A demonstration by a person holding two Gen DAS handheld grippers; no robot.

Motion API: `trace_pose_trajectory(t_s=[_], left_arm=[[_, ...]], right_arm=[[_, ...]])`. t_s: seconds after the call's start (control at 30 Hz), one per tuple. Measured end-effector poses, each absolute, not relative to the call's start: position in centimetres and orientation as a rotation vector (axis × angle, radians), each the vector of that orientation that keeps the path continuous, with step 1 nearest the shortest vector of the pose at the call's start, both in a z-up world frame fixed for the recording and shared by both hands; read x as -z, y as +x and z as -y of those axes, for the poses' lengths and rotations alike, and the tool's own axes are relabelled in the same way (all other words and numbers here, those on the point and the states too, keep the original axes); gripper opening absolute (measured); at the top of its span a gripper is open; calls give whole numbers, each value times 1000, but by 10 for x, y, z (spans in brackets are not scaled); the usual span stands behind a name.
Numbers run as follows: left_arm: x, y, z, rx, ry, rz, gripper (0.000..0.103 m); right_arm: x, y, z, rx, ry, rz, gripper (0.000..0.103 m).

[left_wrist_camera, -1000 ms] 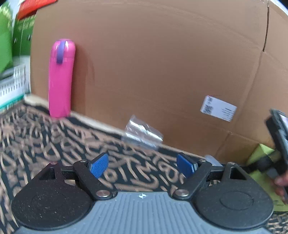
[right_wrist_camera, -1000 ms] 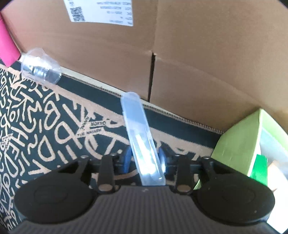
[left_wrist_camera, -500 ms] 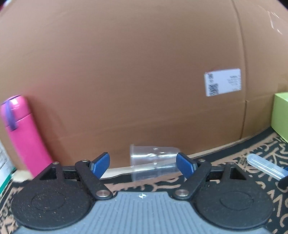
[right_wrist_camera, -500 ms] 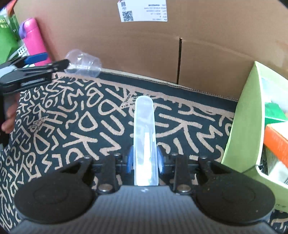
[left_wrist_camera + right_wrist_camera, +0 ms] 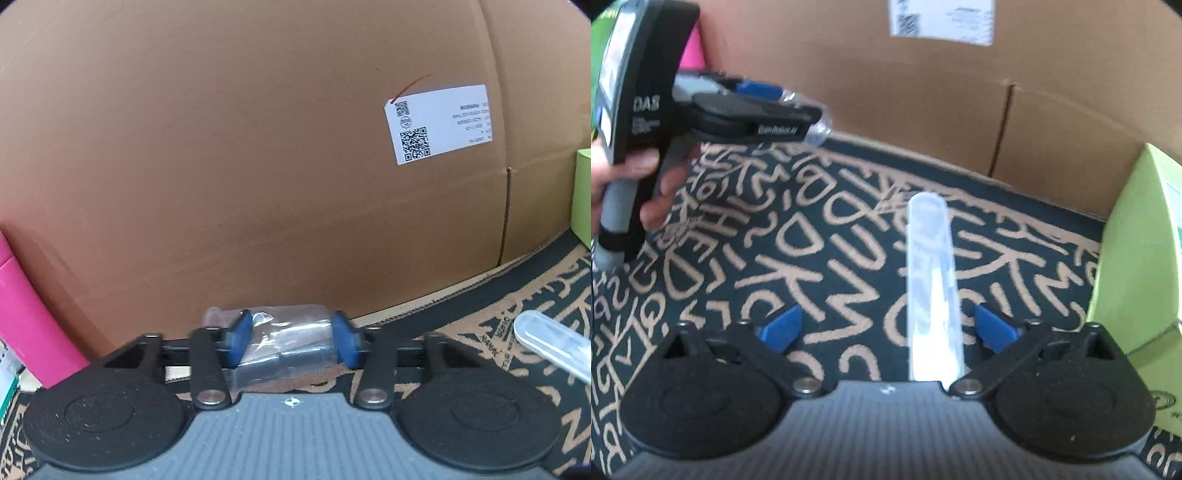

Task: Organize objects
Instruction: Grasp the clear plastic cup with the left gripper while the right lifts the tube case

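— What changed since before?
— Left gripper (image 5: 291, 341) has closed on the cup (image 5: 284, 332), by the cardboard (image 5: 258, 147). Right gripper (image 5: 886, 328) has opened; the tube (image 5: 932, 280) lies on the mat (image 5: 757, 240), between its spread fingers.

Table covered by dark cloth (image 5: 820, 258) with tan lettering. On it: clear plastic tube (image 5: 932, 280) lying flat mid-cloth; lime-green box (image 5: 1137, 266) at right edge; cardboard box (image 5: 960, 103) along the back; pink bottle (image 5: 26, 317) at far left.
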State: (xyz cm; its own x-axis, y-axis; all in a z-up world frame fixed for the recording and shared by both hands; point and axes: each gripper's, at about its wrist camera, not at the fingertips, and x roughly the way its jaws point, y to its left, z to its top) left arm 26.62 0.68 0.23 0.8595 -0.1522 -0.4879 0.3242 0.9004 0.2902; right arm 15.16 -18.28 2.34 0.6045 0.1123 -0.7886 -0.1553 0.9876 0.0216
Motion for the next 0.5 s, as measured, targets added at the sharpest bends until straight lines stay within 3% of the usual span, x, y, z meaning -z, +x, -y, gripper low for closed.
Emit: trace_pose_trajectory(t_s=[0.07,0.2,0.4,0.43,0.5], left_arm=[[-3,269,-9,246,333,-497,23],[-9,266,-15,238,267,-500,10],[-18,259,-30,243,211,-509,8],[-20,256,-34,246,195,-515,8],[-23,247,-39,258,186,-514,8]], right_arm=[[-24,151,188,-125,-52,-888,100],[-13,160,187,-119,-52,-873,103],[-7,153,188,-110,-31,-813,101],[-8,151,187,-101,-35,-802,95],[-13,145,186,-96,-37,-777,62]])
